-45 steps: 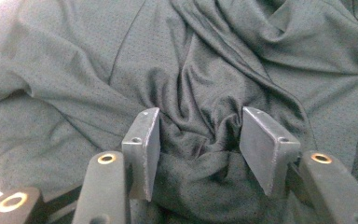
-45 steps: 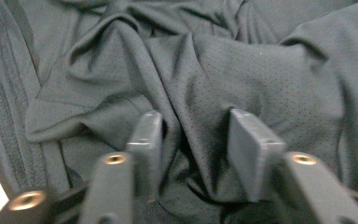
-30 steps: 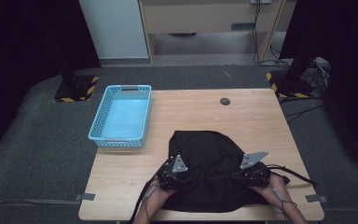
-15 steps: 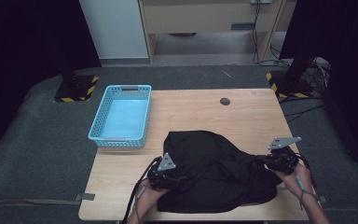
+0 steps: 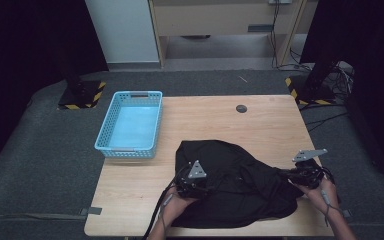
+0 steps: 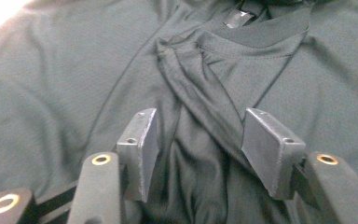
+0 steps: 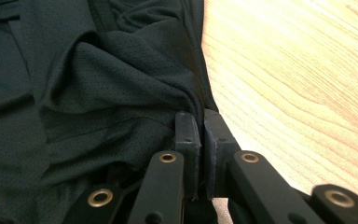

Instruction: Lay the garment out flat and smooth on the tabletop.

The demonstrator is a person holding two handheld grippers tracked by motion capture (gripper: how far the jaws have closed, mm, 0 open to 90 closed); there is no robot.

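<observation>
**Black garment spread between both grippers**

On the near half of the light wooden surface [image 5: 260,125], seen from the high view, I have a crumpled black fabric garment [image 5: 240,187] lying in a wide heap. My left gripper [image 5: 190,186] sits at its left edge with the grey three-cornered plate on top, and my right gripper [image 5: 300,175] is at the garment's right tip, near the surface's right edge. A light blue perforated plastic basket [image 5: 130,125] stands on the far left of the surface, apart from the garment. A small dark round disc [image 5: 241,108] lies toward the far edge.

From the left gripper view, my jaws stand wide apart over the garment [image 6: 74,84], a ridge of folded cloth running between them; I cannot tell whether they touch it. A ribbed collar band [image 6: 270,32] shows beyond them.

From the right gripper view, my jaws are pressed nearly together with a pinch of the garment's [image 7: 98,84] mesh-like edge clamped between them, bare wood [image 7: 298,79] alongside.
</observation>
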